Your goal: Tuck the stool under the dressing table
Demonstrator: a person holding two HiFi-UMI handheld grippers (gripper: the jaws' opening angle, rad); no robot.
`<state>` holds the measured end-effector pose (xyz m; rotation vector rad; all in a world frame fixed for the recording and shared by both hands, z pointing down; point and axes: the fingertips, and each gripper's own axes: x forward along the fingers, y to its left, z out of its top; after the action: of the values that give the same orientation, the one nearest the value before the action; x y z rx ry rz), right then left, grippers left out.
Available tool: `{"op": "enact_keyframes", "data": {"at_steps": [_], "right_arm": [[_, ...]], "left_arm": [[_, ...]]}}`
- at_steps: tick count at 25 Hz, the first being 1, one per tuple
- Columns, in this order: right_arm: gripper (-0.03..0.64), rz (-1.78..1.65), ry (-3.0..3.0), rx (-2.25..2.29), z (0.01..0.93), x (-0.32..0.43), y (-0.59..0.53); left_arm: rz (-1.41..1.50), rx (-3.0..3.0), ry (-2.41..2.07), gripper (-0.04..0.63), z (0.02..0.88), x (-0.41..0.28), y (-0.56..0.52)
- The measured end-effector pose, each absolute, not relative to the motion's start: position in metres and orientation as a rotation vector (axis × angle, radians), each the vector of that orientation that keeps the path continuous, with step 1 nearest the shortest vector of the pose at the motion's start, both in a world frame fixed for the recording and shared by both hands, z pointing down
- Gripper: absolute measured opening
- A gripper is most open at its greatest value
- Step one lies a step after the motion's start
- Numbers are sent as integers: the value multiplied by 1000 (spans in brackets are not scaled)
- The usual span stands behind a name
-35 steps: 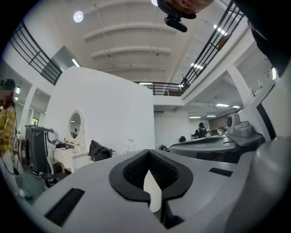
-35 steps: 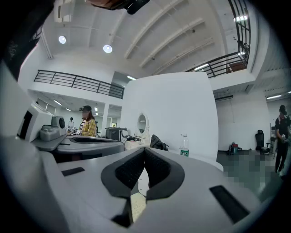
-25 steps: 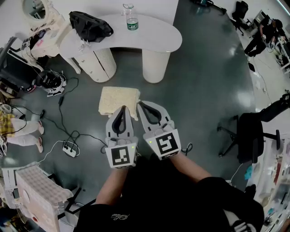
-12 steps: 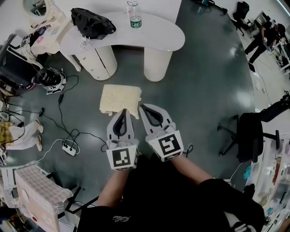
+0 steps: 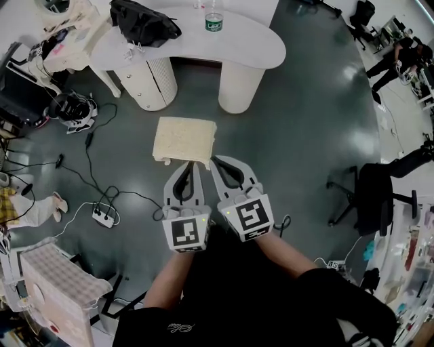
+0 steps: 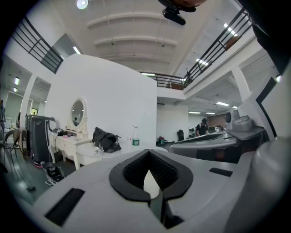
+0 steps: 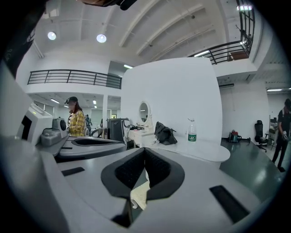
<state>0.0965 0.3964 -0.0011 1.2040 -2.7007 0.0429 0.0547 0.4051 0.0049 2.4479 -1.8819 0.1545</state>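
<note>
Your two grippers sit side by side in front of you, and both point at the stool [image 5: 184, 139]. The left gripper [image 5: 190, 165] has its fingers pressed together, with nothing held between them. The right gripper [image 5: 214, 161] has its fingers pressed together too. In the right gripper view you can see a bit of the stool's cream cloth through the hole between the shut fingers. From the head view, both tips are right at the near edge of the stool's soft cream seat. You cannot tell if they are pinching it.

The stool stands on the dark floor [image 5: 305, 135], out in the open. It is not under the dressing table [image 5: 247, 47] yet. It is a little way in front of the gap between the table's two fat round legs, the left leg [image 5: 152, 81] and the right leg [image 5: 239, 85]. On the white table top lie a black bag [image 5: 142, 22] and a water bottle [image 5: 214, 20] with a green label. A black chair [image 5: 376, 196] stands far off to your right
</note>
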Motion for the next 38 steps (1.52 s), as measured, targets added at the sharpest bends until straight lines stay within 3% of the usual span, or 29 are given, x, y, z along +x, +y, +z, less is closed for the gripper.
{"op": "enact_keyframes", "data": {"at_steps": [18, 38], "right_arm": [[6, 244, -2531, 1180, 69, 54, 339], [6, 438, -2354, 1053, 207, 46, 204]], "left_arm": [[330, 2385, -1775, 3, 71, 20, 340], [634, 2190, -1667, 3, 215, 2, 216]]}}
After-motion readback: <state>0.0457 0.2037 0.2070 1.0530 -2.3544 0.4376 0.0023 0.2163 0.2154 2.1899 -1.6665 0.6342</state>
